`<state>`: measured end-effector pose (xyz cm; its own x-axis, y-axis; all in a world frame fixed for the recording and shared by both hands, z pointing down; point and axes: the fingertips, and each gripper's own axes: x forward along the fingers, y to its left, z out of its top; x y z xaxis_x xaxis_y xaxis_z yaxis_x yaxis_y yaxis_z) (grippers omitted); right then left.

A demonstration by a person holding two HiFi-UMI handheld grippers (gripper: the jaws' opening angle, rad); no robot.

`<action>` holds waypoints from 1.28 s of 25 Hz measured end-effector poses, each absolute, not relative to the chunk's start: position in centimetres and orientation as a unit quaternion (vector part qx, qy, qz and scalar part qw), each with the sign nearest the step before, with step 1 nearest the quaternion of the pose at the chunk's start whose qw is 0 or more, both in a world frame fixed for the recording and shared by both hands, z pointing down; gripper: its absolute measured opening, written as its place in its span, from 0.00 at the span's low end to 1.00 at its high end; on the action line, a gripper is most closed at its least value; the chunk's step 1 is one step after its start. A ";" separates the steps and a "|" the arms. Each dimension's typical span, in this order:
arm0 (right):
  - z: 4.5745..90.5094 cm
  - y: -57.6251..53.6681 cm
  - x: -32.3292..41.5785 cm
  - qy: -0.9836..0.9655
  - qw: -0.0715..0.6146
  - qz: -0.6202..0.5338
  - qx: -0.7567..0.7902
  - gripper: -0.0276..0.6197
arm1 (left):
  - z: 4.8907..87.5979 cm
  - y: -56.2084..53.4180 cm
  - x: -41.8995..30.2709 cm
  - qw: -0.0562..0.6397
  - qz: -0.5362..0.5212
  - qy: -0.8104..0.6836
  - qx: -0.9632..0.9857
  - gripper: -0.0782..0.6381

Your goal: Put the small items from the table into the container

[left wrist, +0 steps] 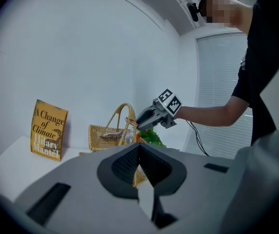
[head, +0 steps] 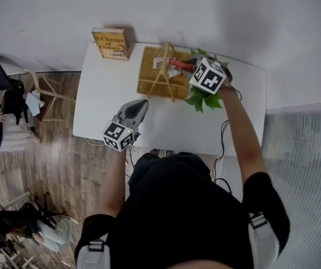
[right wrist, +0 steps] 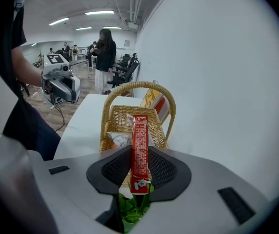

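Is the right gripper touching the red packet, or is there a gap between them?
Touching. In the right gripper view, the right gripper is shut on the red packet: both dark pads press against its sides, with no gap.

**One readable cover, one packet too fine to read**

I get legible text from one thing only. The book [head: 111,43] [left wrist: 48,129] standing upright just left of the basket [head: 149,77] has a yellow cover. Its title, in dark letters, reads "A Change of Climate", clear in both the head view and the left gripper view. Under the title, in pale letters, is "Hilary Mantel", which I can read only in the left gripper view. The red packet [right wrist: 139,152] above the basket's right end has rows of fine white print and a small white patch at its near end. I can't read any of that.
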<state>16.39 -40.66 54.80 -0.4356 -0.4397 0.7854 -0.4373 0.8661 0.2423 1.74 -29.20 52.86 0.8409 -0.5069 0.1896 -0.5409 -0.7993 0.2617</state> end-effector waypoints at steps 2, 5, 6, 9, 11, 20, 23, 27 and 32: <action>55.3 -41.4 16.1 -0.849 0.462 0.004 0.256 0.22 | 53.4 -29.3 1.6 0.153 0.061 -0.279 0.946 0.11; 56.3 -42.1 15.7 -0.849 0.468 0.011 0.244 0.22 | 53.9 -29.5 1.1 0.158 0.060 -0.285 0.943 0.11; 56.6 -42.2 15.4 -0.851 0.468 0.015 0.238 0.22 | 54.1 -29.6 0.9 0.161 0.059 -0.288 0.942 0.11; 57.1 -42.5 14.9 -0.856 0.463 0.020 0.228 0.22 | 54.5 -29.7 0.3 0.167 0.059 -0.295 0.939 0.11; 57.3 -42.8 14.8 -0.856 0.463 0.018 0.228 0.22 | 54.7 -29.7 0.0 0.171 0.060 -0.299 0.937 0.11; 56.1 -43.0 15.0 -0.854 0.454 -0.006 0.253 0.22 | 54.6 -29.9 -0.4 0.171 0.059 -0.301 0.937 0.11; 54.8 -42.3 15.4 -0.859 0.433 -0.015 0.271 0.15 | 54.1 -30.0 0.3 0.165 0.058 -0.293 0.940 0.11; 52.0 -40.5 16.0 -0.872 0.373 -0.023 0.314 0.08 | 53.1 -30.3 0.9 0.154 0.057 -0.285 0.944 0.11; 50.4 -36.2 17.2 -0.887 0.305 -0.006 0.346 0.08 | 52.2 -30.5 2.1 0.143 0.059 -0.272 0.950 0.11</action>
<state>17.16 -36.23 50.45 -0.5745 -0.6173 0.5375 -0.6097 0.7609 0.2222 2.14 -30.54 52.20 0.8450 -0.5004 0.1889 -0.5338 -0.8110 0.2393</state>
